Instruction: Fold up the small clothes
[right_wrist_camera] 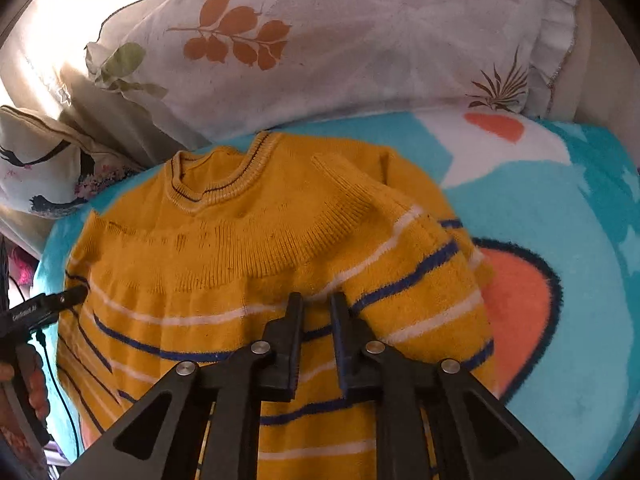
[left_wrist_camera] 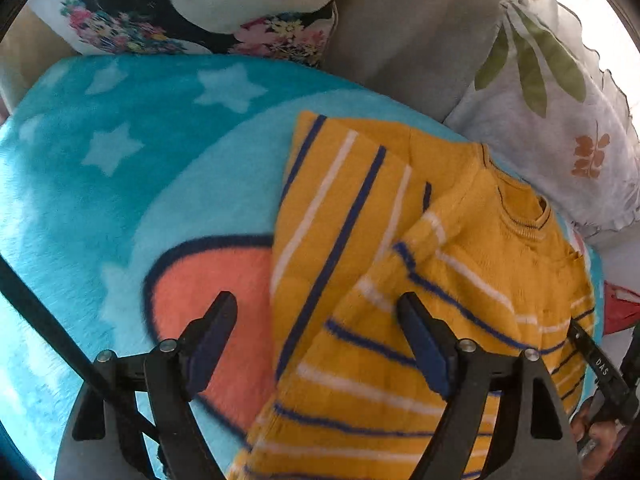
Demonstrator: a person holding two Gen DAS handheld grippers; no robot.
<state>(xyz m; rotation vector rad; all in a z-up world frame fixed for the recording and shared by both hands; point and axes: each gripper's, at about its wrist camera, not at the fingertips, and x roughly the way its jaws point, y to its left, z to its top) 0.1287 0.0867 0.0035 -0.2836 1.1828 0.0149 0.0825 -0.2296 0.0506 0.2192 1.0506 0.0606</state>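
Observation:
A small mustard sweater with blue and white stripes lies on a turquoise fleece blanket, its collar toward the cushions. In the right wrist view the sweater is partly folded, and a ribbed edge runs across it below the collar. My left gripper hangs open and wide over the sweater's left side with nothing between its fingers. My right gripper hovers over the striped middle, jaws a narrow gap apart and clamping no fabric. A finger of the left gripper shows at the sweater's left edge.
A leaf-print cushion lies just behind the sweater. A floral cushion sits behind the blanket on a beige sofa back. A person's hand grips the left tool. Bare blanket with an orange patch lies to the right.

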